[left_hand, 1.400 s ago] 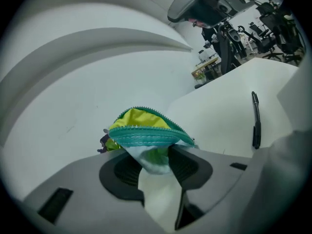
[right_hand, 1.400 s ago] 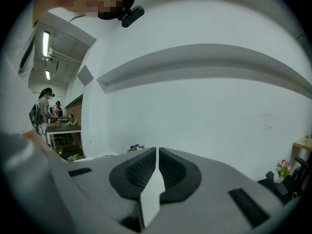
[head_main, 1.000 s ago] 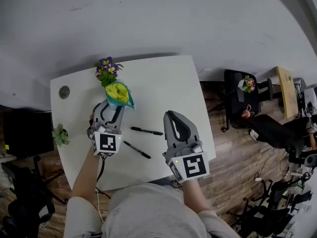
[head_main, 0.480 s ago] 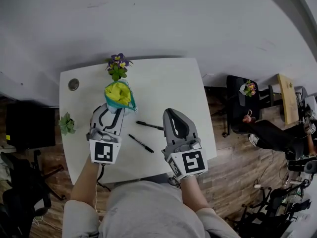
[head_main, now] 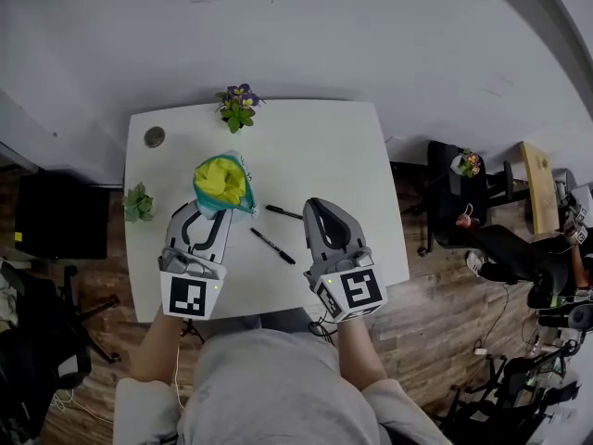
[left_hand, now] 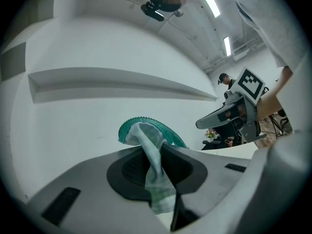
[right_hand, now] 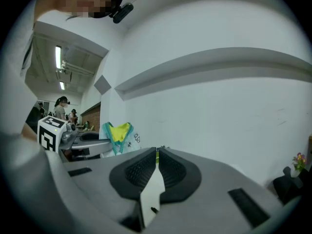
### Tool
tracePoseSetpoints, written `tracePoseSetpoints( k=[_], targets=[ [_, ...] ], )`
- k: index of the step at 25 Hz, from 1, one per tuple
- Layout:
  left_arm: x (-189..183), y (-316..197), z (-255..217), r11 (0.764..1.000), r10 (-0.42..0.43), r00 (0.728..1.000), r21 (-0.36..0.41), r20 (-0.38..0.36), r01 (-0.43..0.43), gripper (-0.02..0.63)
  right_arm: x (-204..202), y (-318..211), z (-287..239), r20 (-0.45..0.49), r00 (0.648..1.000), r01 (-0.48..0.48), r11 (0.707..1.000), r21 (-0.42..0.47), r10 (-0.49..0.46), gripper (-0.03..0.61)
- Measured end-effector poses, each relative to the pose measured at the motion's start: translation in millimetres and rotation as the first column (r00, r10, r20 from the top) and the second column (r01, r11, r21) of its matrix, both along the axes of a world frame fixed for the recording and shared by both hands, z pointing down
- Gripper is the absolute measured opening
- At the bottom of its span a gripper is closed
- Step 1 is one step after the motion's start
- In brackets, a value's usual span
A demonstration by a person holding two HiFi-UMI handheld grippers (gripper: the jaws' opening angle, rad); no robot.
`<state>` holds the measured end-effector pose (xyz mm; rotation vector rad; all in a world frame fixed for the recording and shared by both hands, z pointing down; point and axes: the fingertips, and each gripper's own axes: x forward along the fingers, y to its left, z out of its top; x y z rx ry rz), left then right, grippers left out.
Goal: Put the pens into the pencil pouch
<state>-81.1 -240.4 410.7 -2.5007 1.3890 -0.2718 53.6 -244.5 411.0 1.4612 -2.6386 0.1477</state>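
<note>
The left claw point(left_hand: 157, 150) has just been closing, and now it pinches the teal rim of the pencil pouch point(head_main: 220, 182). The pouch's mouth is open and shows a yellow inside. It is over the left half of the white surface point(head_main: 324, 146), just past the claw's tips. The right claw point(right_hand: 157, 152) is pressed together with nothing in it. It is over the near right part of the surface. Two black pens lie flat between the claws, outside the pouch. The far pen point(head_main: 283, 212) is close to the pouch. The near pen point(head_main: 272, 246) lies slanted, near it but apart. A purple flower plant point(head_main: 239, 107) stands at the far edge. A small green plant point(head_main: 138, 204) stands at the left edge.
</note>
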Motion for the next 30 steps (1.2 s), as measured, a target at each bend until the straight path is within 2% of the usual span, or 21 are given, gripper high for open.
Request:
tracePoseSetpoints(
  k=[3,5,9,13,21,24,30],
  targets=[
    [-4,15,-3,1.0,0.0,1.0,0.003,-0.006,0.0,0.086,-6,5,26,-0.054,0.998,0.033,0.995,-0.097,-0.038,0.037],
    [-6,23,-5,1.0,-0.002,1.0,0.006,-0.003,0.002,0.086,-13,11,52,-0.088,0.992,0.069,0.978,-0.196,-0.088,0.037],
    [-12,39,-5,1.0,-0.008,1.0,0.001,0.002,0.008,0.086,-29,27,104,-0.173,0.963,0.129,0.917,-0.377,-0.206,0.037],
    [-20,49,-4,1.0,-0.018,1.0,-0.009,-0.003,0.018,0.086,-43,40,142,-0.222,0.928,0.157,0.856,-0.493,-0.299,0.038],
    [-37,64,2,0.998,-0.057,0.998,-0.028,-0.013,0.057,0.086,-72,42,190,-0.35,0.798,0.195,0.759,-0.621,-0.491,0.038],
    [-44,68,5,0.996,-0.076,0.997,-0.039,-0.011,0.076,0.086,-79,38,210,-0.384,0.741,0.188,0.72,-0.668,-0.55,0.069],
    [-57,74,7,0.992,-0.12,0.993,-0.048,-0.014,0.119,0.086,-92,32,230,-0.413,0.667,0.183,0.674,-0.716,-0.62,0.083]
  ],
)
